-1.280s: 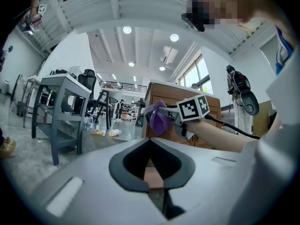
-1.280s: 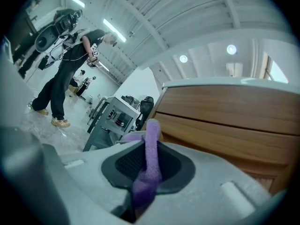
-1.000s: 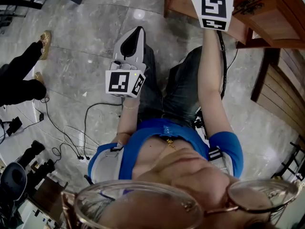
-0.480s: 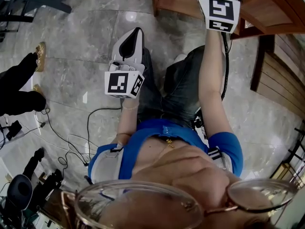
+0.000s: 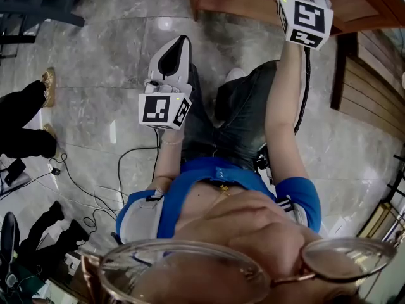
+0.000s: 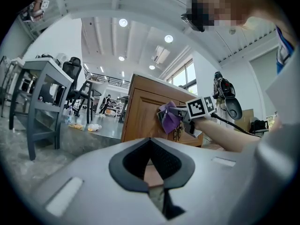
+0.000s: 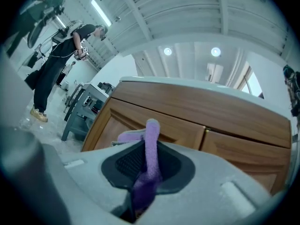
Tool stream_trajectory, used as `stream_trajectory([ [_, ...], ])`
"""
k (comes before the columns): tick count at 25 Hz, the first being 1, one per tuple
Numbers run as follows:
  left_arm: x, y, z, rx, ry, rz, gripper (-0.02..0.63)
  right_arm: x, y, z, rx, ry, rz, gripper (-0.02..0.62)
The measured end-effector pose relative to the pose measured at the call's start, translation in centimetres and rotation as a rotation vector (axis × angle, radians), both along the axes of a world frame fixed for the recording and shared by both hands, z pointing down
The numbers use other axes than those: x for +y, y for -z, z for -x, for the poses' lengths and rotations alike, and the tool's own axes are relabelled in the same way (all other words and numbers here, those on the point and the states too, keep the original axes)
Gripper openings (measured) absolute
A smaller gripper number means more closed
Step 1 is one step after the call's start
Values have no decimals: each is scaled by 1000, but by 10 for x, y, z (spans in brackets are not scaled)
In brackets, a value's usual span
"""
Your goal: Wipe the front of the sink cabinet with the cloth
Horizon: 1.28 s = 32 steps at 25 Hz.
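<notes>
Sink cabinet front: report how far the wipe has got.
Done: the purple cloth is picked up and clamped in the right gripper. In hand: that gripper holds it up at the wooden cabinet front. Left: the wiping strokes themselves; no wiped patch shows, so coverage cannot be judged. The left gripper is shut, empty, held back.

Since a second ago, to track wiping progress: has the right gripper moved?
Yes. In the head view, the right gripper shifted right along the cabinet, away from its left corner.
</notes>
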State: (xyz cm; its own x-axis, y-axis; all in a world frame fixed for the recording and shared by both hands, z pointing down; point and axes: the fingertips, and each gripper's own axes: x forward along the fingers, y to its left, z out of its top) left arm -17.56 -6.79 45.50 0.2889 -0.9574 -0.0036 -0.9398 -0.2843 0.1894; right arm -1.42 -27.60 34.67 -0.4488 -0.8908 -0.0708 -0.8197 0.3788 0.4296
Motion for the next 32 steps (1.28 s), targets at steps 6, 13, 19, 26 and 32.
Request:
stream_trajectory([
  [6,1,-1,-3,3,-13,3,0,0,0,-28,-25,-60,11,60],
  [13,3,4,-2,13,-7,8,1,1,-2,-25,-17,-73,15,58],
  [19,1,1,-2,21,-19,-2,0,-1,-15,-20,23,-84,69,57],
  [26,-1,0,-9,39,-48,-9,1,-3,-56,-10,113,-70,192,57],
  [32,-1,-3,-9,44,-53,-4,1,-4,-68,-6,140,-76,206,57],
])
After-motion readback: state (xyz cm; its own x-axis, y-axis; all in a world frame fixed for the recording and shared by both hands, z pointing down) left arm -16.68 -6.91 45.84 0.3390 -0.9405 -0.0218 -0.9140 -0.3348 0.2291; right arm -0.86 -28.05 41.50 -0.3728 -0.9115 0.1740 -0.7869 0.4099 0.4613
